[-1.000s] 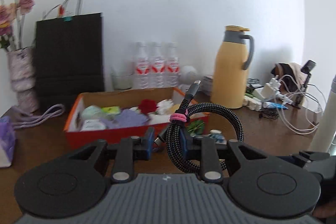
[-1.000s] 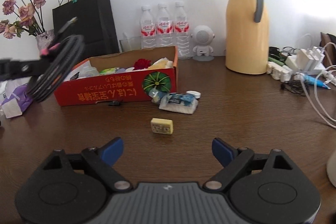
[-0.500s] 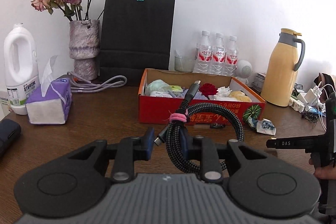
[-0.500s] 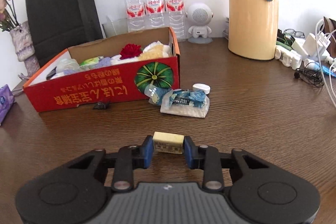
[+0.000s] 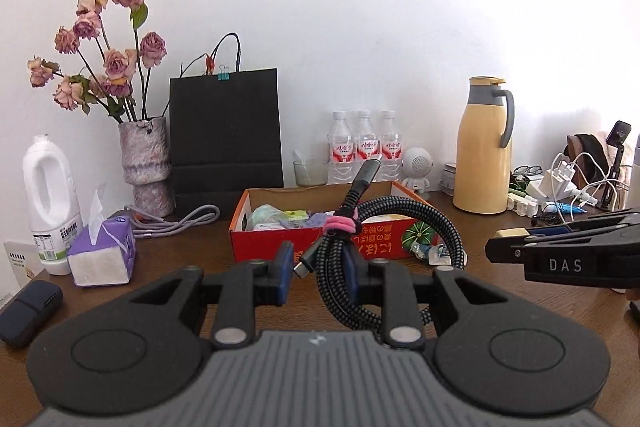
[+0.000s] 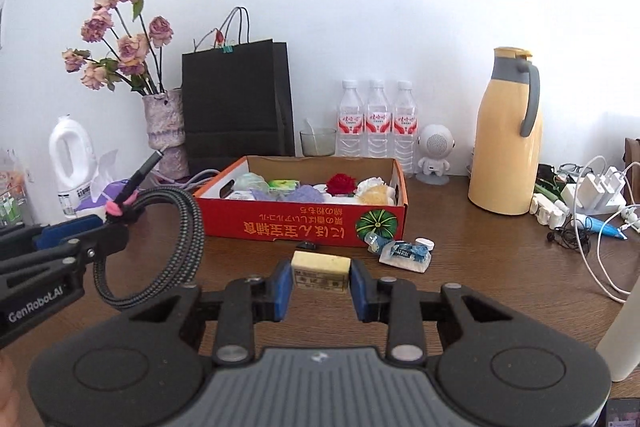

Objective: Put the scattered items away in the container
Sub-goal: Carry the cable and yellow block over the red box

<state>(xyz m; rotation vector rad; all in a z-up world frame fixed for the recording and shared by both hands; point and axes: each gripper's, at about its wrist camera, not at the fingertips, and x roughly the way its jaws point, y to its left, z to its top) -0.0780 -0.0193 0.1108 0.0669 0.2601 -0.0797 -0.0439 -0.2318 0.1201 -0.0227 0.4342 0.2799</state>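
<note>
- Nearest to us, our left gripper (image 5: 318, 273) is clamped on a coiled braided cable (image 5: 404, 227) bound with a pink tie (image 5: 339, 226); the coil stands upright between the blue pads, its plug pointing up and away, held in the air on the near side of the red box (image 5: 320, 247).
- Our right gripper (image 6: 320, 285) is closed on a small yellow block (image 6: 320, 269), gripped at both ends and held in front of the red box.
- In the right wrist view the left gripper and its cable show to the left of the box, off the tabletop (image 6: 500, 267).
- Just beside the box's near right corner, by its printed pumpkin, lie a crumpled blue-and-clear packet (image 6: 404, 254), a small white cap (image 6: 424, 243) and a small dark scrap (image 6: 307, 245) on the tabletop.
- Inside the box we see a red flower (image 6: 341, 183), a pale green pack (image 6: 284, 184), purple and white soft things.
- Behind the box stand three water bottles (image 6: 378, 123), a glass (image 6: 318, 142), a black paper bag (image 6: 236, 99) and a small white robot figure (image 6: 435, 155).
- Right of the box is a yellow jug (image 6: 506, 135), with chargers and white cables (image 6: 596, 195) beyond it.
- Left of the box are a vase of dried roses (image 5: 146, 159), a tissue pack (image 5: 102, 251) and a white bottle (image 5: 50, 203).
</note>
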